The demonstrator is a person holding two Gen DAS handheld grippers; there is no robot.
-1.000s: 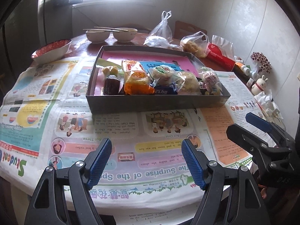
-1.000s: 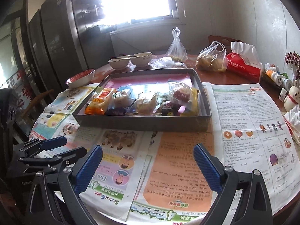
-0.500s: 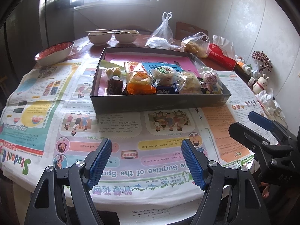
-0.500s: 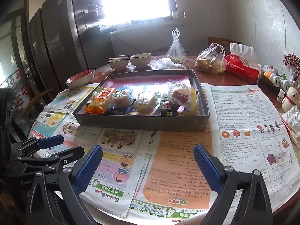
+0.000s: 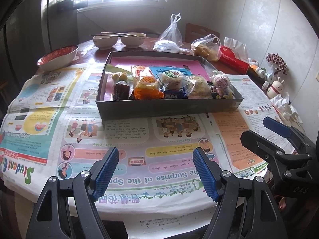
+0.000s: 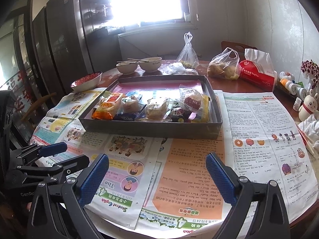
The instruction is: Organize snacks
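Note:
A shallow dark box (image 5: 167, 108) (image 6: 151, 128) lies on newspaper in the middle of the round table. Several wrapped snacks fill its near side: an orange packet (image 5: 145, 86) (image 6: 107, 106), a dark brown bar (image 5: 120, 91), clear-wrapped pastries (image 5: 175, 79) (image 6: 155, 109) and a red-labelled pack (image 6: 192, 102). My left gripper (image 5: 155, 171) stands open over the newspaper near the table's front edge, well short of the box, nothing between its blue pads. My right gripper (image 6: 157, 177) is open likewise, beside the left one (image 6: 51, 157), and is seen at the right of the left wrist view (image 5: 265, 131).
Behind the box stand two bowls with chopsticks (image 5: 119, 38), a red-patterned bowl (image 5: 57, 57), plastic bags (image 5: 205, 45) and a red tissue pack (image 5: 233, 59). Small bottles and a rabbit figure (image 5: 276, 86) line the right edge. Newspaper (image 5: 99, 139) covers the near table.

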